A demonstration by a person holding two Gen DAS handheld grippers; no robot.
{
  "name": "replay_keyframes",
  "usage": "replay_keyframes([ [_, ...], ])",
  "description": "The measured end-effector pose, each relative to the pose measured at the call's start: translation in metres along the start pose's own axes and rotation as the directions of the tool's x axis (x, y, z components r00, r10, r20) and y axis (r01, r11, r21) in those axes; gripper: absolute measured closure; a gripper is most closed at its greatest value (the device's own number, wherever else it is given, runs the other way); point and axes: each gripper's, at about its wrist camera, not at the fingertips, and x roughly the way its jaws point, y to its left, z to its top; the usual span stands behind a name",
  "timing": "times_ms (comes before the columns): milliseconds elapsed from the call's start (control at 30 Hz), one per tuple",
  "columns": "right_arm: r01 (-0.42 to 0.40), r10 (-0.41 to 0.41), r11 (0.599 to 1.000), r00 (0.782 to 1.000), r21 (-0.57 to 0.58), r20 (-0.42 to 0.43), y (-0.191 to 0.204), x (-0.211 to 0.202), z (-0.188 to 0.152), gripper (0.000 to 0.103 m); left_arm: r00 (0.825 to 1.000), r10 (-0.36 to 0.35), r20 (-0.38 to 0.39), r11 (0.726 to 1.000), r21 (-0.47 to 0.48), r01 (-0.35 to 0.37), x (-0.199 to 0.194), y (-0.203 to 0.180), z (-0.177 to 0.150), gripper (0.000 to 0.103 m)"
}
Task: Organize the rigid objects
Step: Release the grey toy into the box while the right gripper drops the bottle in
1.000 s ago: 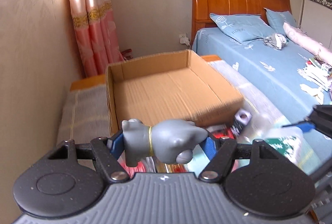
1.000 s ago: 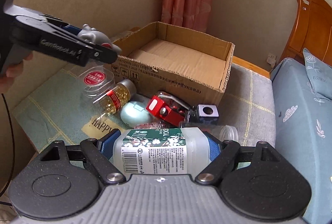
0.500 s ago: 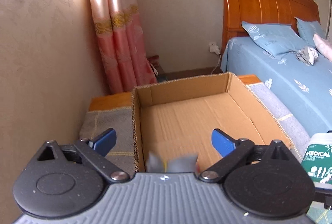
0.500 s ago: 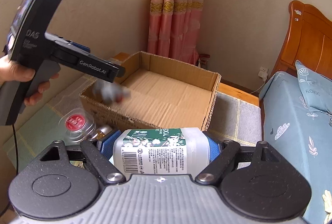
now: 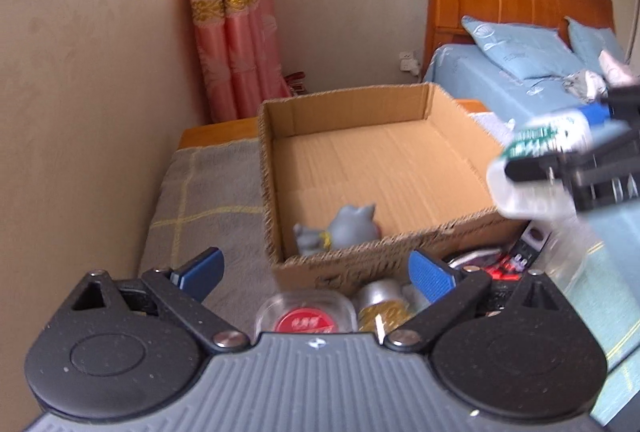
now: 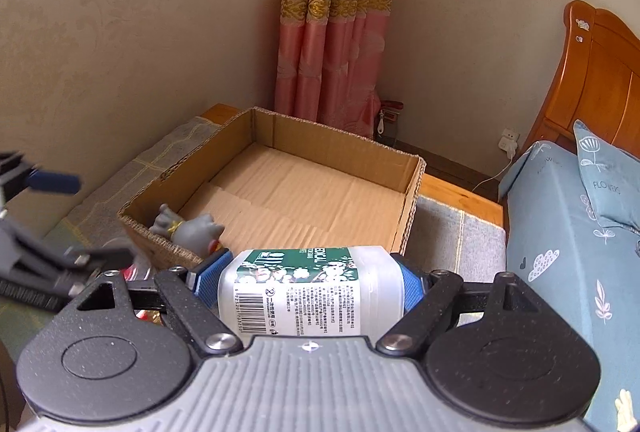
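A cardboard box [image 5: 400, 151] stands open on the blanket; it also shows in the right wrist view [image 6: 344, 147]. A grey toy figure [image 5: 344, 230] lies in its near left corner, also seen in the right wrist view [image 6: 188, 228]. My left gripper [image 5: 316, 274] is open and empty, just in front of the box's near wall. My right gripper [image 6: 308, 282] is shut on a white plastic bottle with a green label [image 6: 312, 292], held above the box's near right edge; the bottle shows blurred in the left wrist view [image 5: 536, 167].
In front of the box lie a clear container with a red lid [image 5: 306, 318], a gold bottle with a silver cap [image 5: 380, 302] and a red and black item [image 5: 504, 264]. A wall is on the left, a pink curtain [image 6: 332, 31] behind, a bed [image 6: 572, 232] on the right.
My left gripper opened and let the grey toy fall into the box, then drew back. My right gripper lifted the bottle up toward the box.
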Motion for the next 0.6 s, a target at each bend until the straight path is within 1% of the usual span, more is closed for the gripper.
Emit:
replay_keyframes([
  [67,0.006,-0.006,1.0,1.0,0.004,-0.003,-0.004,0.01,0.01,0.017,0.999,0.046,-0.005,0.999,0.007,-0.046,-0.003,0.001,-0.007,0.004],
  [133,0.004,-0.004,1.0,1.0,0.015,-0.011,-0.009,0.02,0.02,0.017,0.998,0.069,-0.008,0.998,-0.005,-0.069,-0.005,0.002,-0.013,0.004],
  [300,0.0,0.001,0.999,1.0,0.043,-0.025,-0.018,0.047,0.04,0.017,0.998,0.058,-0.019,0.997,-0.048,-0.059,-0.008,0.006,-0.025,0.004],
  [433,0.012,-0.013,0.997,1.0,0.075,0.009,-0.023,0.062,0.051,0.016,0.998,0.064,-0.029,0.997,-0.048,-0.066,-0.005,0.005,-0.029,0.004],
  [467,0.008,-0.009,0.997,1.0,0.082,0.018,-0.024,0.063,0.052,0.013,0.997,0.072,-0.035,0.996,-0.042,-0.073,-0.004,0.004,-0.03,0.004],
  [500,0.005,-0.007,0.996,1.0,0.09,0.023,-0.026,0.064,0.053,0.002,0.996,0.078,-0.039,0.996,-0.036,-0.079,-0.002,0.003,-0.031,0.004],
  [533,0.008,-0.011,0.995,1.0,0.102,0.027,-0.027,0.063,0.052,0.0,0.996,0.081,-0.041,0.996,-0.034,-0.082,-0.002,0.003,-0.031,0.004],
  [600,-0.001,-0.006,0.993,0.999,0.122,0.052,-0.031,0.058,0.048,0.0,0.996,0.075,-0.041,0.996,-0.038,-0.077,-0.001,0.004,-0.032,0.004],
])
